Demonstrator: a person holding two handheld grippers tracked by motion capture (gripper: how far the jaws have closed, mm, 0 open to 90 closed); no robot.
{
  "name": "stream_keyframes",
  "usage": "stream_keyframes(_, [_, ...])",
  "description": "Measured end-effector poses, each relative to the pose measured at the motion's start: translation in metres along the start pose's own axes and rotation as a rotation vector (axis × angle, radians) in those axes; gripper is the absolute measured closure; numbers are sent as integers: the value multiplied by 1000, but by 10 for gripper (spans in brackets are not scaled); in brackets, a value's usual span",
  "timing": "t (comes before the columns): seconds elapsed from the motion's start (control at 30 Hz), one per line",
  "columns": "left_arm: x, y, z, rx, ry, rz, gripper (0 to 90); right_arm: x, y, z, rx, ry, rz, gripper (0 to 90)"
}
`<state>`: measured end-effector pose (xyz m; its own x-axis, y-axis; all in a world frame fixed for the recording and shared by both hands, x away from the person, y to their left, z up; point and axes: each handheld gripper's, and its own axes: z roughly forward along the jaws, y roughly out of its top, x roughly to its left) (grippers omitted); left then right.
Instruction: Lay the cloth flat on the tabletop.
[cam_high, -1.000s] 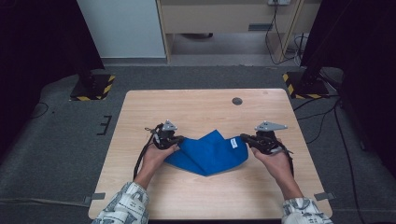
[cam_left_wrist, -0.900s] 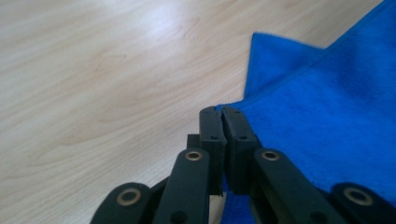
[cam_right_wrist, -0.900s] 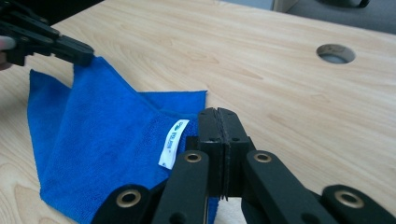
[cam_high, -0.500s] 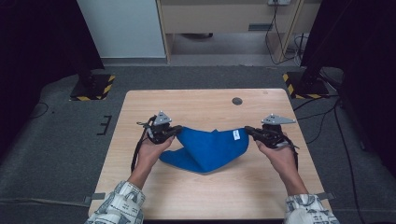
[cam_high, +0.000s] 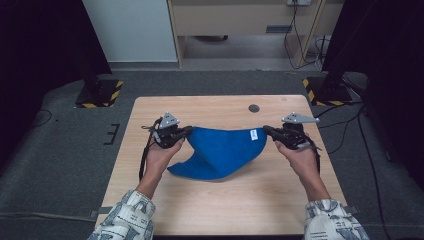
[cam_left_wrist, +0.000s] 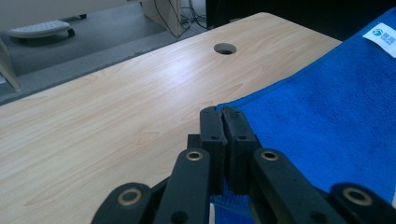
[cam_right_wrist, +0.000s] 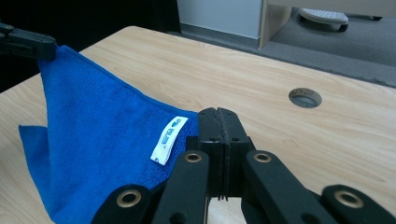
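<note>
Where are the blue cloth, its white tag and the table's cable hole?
blue cloth (cam_high: 220, 152), high view, middle of the hanging fabric.
white tag (cam_right_wrist: 168, 139), right gripper view, centre of the label by the held corner.
cable hole (cam_left_wrist: 225, 48), left gripper view, centre of the round opening.

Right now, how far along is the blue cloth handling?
Done: both corners are picked up. The left gripper and the right gripper are each shut on a top corner of the blue cloth.
In hand: the top edge is stretched between them above the table, white label at the right end.
Left: the lower part hangs bunched and touches the table, so it likely remains to be spread flat or folded.
</note>
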<state>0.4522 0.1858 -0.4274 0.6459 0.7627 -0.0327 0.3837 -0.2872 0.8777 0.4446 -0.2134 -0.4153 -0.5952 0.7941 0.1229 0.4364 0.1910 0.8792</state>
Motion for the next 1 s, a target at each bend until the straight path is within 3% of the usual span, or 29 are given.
stream_keyframes(0.2, [-1, 4, -3, -26, 6, -14, 875, 2, 12, -4, -16, -4, -9, 898])
stream_keyframes(1.0, [-20, 37, -29, -96, -4, 33, 875, 10, 40, -51, -116, -12, -40, 899])
